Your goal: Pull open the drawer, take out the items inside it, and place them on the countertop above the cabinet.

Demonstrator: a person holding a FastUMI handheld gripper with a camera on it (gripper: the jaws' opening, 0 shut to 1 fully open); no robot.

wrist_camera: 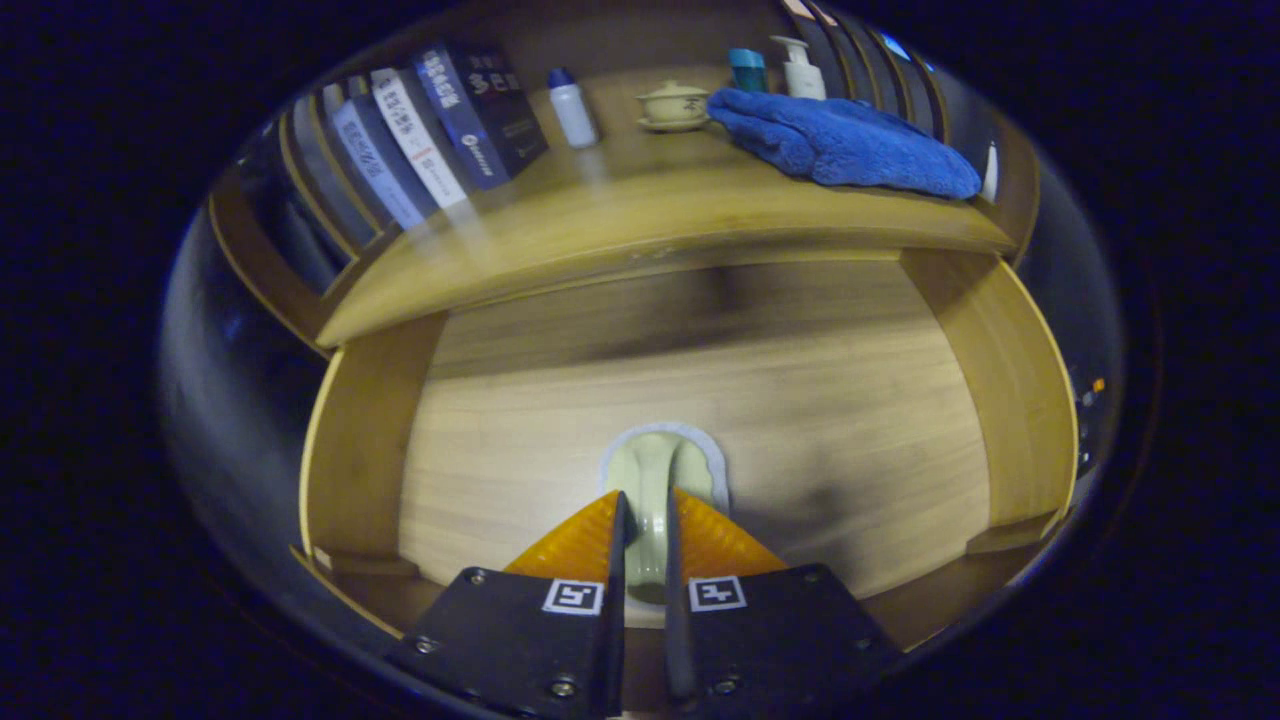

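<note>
The wooden drawer [360,450] stands pulled open below the countertop [640,225]. On its floor lies a pale green ceramic piece [662,462] with a whitish rim, its exact shape hard to tell. My gripper [645,508] reaches down into the drawer and is shut on this piece, with a narrow part of it pinched between both fingers. The rounded end of the piece pokes out just beyond the fingertips; the near end is hidden between the fingers.
On the countertop lie a blue towel [840,140], a lidded teacup on a saucer [674,104], a small white bottle [572,106], a pump bottle [800,66], a teal container [748,68] and several leaning books [430,130]. Drawer side walls [1010,400] flank the gripper.
</note>
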